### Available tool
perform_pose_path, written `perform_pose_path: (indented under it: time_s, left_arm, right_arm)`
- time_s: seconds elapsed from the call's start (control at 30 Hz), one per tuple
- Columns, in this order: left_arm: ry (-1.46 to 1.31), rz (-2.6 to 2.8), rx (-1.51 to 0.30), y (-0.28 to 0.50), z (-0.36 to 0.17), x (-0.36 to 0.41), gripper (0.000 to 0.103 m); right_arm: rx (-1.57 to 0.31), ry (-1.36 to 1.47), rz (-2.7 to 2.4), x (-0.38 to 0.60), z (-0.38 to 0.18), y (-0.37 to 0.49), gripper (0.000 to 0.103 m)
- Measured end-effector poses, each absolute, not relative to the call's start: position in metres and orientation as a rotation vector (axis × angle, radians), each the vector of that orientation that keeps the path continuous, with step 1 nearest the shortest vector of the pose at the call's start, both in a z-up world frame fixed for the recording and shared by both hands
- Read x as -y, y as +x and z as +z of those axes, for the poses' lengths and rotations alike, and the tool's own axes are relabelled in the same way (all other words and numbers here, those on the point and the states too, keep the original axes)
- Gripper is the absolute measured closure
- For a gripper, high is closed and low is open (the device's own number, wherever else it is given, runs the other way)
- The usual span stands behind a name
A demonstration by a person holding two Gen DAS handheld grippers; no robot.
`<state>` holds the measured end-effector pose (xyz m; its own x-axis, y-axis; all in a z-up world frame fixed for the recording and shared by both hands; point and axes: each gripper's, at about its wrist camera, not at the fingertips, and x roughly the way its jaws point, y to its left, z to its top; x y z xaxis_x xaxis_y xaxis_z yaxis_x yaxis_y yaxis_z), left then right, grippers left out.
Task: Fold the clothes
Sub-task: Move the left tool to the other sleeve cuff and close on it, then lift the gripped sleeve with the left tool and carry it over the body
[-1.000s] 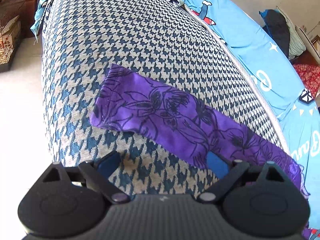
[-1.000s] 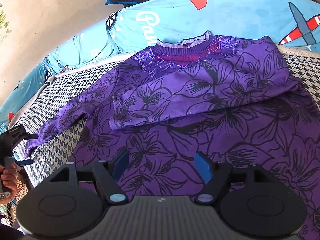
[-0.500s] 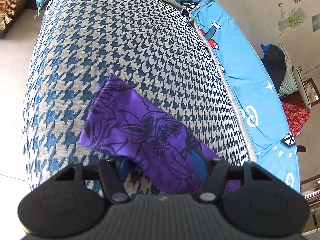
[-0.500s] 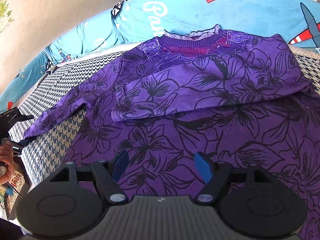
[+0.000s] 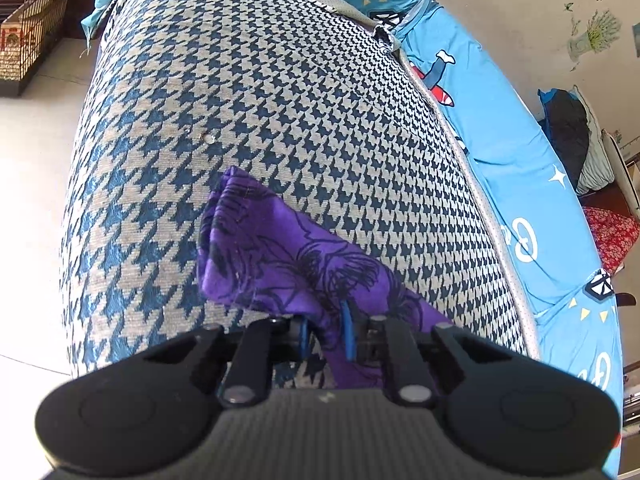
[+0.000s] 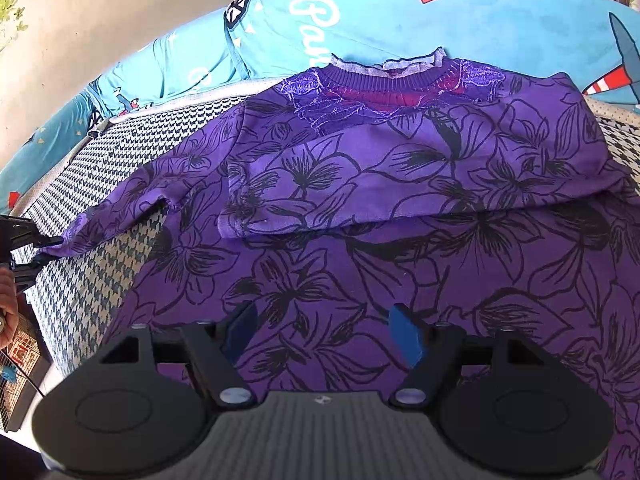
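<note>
A purple top with black flower outlines (image 6: 400,184) lies spread on the houndstooth cover (image 5: 260,100), collar at the far side, its right sleeve folded across the chest. Its left sleeve (image 5: 280,248) stretches out toward the cover's edge. My left gripper (image 5: 326,332) is closing tight on that sleeve near the cuff, the fabric pinched between its blue pads (image 5: 348,332). The right wrist view shows the same left gripper (image 6: 24,240) at the sleeve's tip. My right gripper (image 6: 322,332) hovers open over the top's lower body, nothing between its fingers.
A blue printed sheet (image 5: 500,140) borders the houndstooth cover on the far side. A wire cage (image 5: 28,36) stands on the pale floor to the left. Dark and red bundles (image 5: 572,140) sit by the wall. A person's hand (image 6: 6,312) shows at the left edge.
My left gripper went from wide open to shut on the sleeve end, and the cuff has bunched and lifted. The right gripper stayed open over the top.
</note>
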<state>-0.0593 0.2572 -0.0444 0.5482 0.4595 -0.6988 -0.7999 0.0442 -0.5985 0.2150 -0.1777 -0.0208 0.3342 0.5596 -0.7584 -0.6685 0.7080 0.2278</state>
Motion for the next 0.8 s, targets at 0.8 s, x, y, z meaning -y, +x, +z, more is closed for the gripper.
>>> perform_pose_path:
  time_s: [0.8]
  left_arm:
    - [-0.848, 0.372, -0.436, 0.090, 0.015, -0.123, 0.093]
  right_arm:
    - [-0.899, -0.078, 0.724, 0.189, -0.014, 0.227, 0.031]
